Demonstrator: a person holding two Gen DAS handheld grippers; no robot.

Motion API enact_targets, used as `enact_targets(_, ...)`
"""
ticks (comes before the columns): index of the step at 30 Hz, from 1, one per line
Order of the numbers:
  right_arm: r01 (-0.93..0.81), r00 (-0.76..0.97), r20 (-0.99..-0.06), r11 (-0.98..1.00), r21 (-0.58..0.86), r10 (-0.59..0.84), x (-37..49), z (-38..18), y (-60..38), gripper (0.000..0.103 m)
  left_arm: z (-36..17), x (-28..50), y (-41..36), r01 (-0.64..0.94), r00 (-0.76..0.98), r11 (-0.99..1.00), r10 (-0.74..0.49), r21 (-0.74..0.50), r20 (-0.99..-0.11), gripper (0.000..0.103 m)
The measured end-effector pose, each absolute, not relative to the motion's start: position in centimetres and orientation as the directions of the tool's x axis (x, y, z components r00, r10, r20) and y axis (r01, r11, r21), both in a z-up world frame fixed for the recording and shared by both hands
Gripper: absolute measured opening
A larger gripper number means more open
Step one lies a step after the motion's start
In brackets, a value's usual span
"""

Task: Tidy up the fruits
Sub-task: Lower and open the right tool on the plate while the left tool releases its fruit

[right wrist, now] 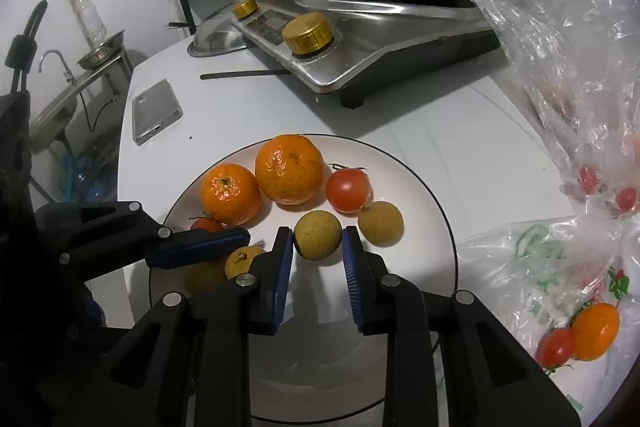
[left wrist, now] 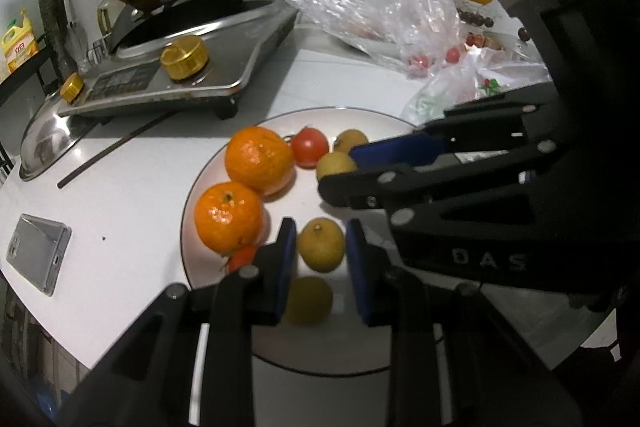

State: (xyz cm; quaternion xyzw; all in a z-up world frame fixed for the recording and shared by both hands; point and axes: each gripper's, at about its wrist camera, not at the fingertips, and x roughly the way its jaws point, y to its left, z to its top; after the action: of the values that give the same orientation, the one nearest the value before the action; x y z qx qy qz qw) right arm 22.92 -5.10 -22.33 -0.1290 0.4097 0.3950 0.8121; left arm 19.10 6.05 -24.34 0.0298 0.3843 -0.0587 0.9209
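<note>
Tan-skinned longans sit on the white plate [right wrist: 420,187] beside two oranges. Each gripper, left [left wrist: 321,247] and right [right wrist: 316,247], has its fingers parted around one longan [right wrist: 317,234], seemingly not yet pressing. Close gently, centred on the widest girth, then lift straight up.

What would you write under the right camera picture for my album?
Right gripper open around a longan on a white plate.

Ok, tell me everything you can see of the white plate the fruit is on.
The white plate is round and shallow with a thin dark rim line, glossy like ceramic. It lies flat on the white countertop, in front of the stove. It holds two oranges, small tomatoes and several brownish-yellow fruits. Both grippers hover over its near side.
</note>
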Motion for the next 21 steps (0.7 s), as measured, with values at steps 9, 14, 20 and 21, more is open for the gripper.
enact_targets(9,-0.739,0.347,-0.783,0.665,0.111,0.516,22.9,-22.7,-5.1,0.027,-24.1,18.9,6.2,0.122,0.701,0.993,-0.083,0.004,-0.708,0.031)
enact_targets(14,-0.731,0.356,-0.78,0.674,0.111,0.514,22.8,-22.6,-5.5,0.027,-23.9,18.6,6.2,0.121,0.704,0.993,-0.085,0.001,-0.705,0.031)
enact_targets(20,-0.725,0.365,-0.777,0.68,0.107,0.512,22.8,-22.3,-5.9,0.027,-23.4,18.1,5.8,0.124,0.711,0.992,-0.083,0.008,-0.698,0.031)
enact_targets(21,-0.725,0.366,-0.776,0.68,0.108,0.514,22.7,-22.2,-6.0,0.027,-23.3,18.0,5.7,0.123,0.712,0.992,-0.082,0.009,-0.697,0.031)
